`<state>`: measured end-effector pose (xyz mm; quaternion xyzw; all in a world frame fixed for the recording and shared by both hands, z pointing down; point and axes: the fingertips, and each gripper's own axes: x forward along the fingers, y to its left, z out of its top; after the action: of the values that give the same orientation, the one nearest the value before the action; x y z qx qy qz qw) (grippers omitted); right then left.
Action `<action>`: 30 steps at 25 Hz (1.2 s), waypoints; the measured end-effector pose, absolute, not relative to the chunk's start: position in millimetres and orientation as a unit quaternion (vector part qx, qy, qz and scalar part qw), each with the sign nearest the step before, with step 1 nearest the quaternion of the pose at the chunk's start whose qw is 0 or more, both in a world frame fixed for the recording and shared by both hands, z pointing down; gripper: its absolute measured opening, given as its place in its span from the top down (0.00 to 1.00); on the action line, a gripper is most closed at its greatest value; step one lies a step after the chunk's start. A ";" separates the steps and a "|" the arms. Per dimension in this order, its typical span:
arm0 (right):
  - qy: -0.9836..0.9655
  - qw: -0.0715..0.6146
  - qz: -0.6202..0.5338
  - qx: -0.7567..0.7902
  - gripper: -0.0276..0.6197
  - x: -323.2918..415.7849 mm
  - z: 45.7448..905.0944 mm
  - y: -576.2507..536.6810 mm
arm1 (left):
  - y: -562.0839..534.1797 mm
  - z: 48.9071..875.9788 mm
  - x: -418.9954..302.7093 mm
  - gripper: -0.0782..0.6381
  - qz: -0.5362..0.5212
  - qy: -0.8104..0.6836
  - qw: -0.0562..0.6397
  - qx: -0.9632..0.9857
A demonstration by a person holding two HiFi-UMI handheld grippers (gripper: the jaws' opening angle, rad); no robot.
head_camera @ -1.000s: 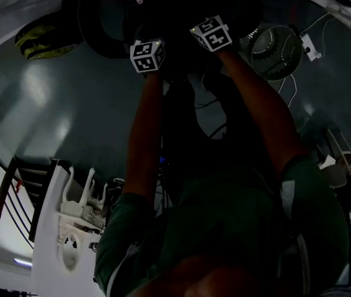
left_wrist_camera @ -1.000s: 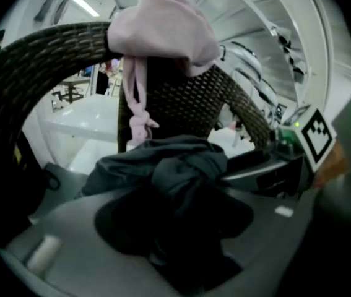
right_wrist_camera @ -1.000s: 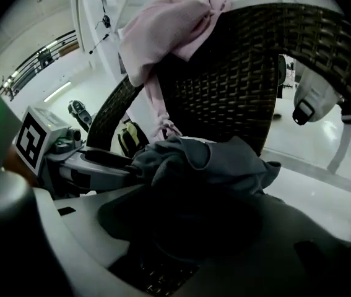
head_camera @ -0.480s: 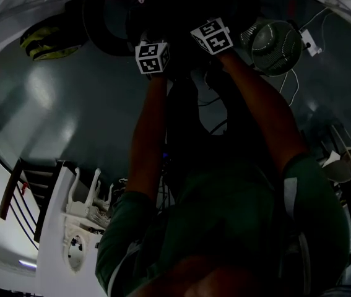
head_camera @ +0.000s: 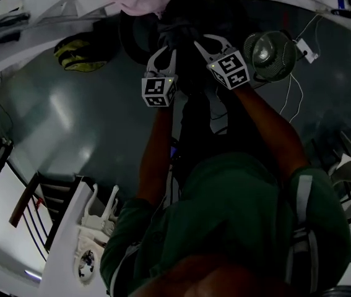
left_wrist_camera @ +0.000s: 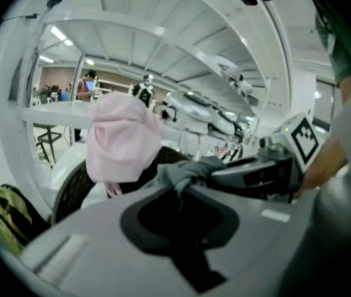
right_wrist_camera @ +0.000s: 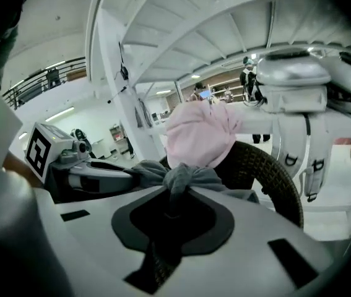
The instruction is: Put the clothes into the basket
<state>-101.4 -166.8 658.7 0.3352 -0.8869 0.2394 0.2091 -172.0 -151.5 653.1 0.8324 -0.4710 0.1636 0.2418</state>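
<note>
Grip from both sides on a grey garment (left_wrist_camera: 187,171), bunched into a knot just in front of the basket (left_wrist_camera: 75,189). Left gripper (left_wrist_camera: 184,187) clamped on that knot: jaws just closed, nearly together, a fold of cloth squeezed between the fingertips and spilling out past them toward the basket. Right gripper (right_wrist_camera: 174,198) clenched on the same garment in the same way: jaws just closed, grey fabric pinched at the very tips and fanning out toward the basket's woven wall. Tips of the two grippers close beside each other on the near side of the basket, each showing in the other's view with the cloth stretched between. Seen from the head view, both held up before the basket's dark rim, the rest of the garment below them too dark to make out. Grey garment outside the basket, on its near side; contact with the rim impossible to tell. Pink garment (right_wrist_camera: 203,135) draped over the basket's top edge, just behind the grey knot. Yellow-green bundle (head_camera: 79,53) on the floor beside the basket. Round wire-mesh thing (head_camera: 268,54) on the basket's other side, well apart from it.
</note>
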 end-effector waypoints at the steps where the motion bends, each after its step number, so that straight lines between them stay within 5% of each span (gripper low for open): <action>1: -0.888 0.198 0.232 0.343 0.88 -100.2 639.7 -168.3 | -154.2 633.0 -171.3 0.84 0.157 -0.465 0.229 0.841; 15: -0.872 0.089 0.122 0.466 0.88 -36.3 421.3 -147.7 | -148.5 418.7 -111.6 0.84 0.071 -0.354 0.097 0.928; 30: -0.798 0.038 0.110 0.591 0.88 127.4 369.4 -74.5 | -100.9 360.0 58.1 0.84 0.080 -0.198 0.041 0.976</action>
<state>127.4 -74.5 369.4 0.5910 -0.7983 0.1096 0.0382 58.1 -100.9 360.0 0.9760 -0.1984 0.0795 0.0407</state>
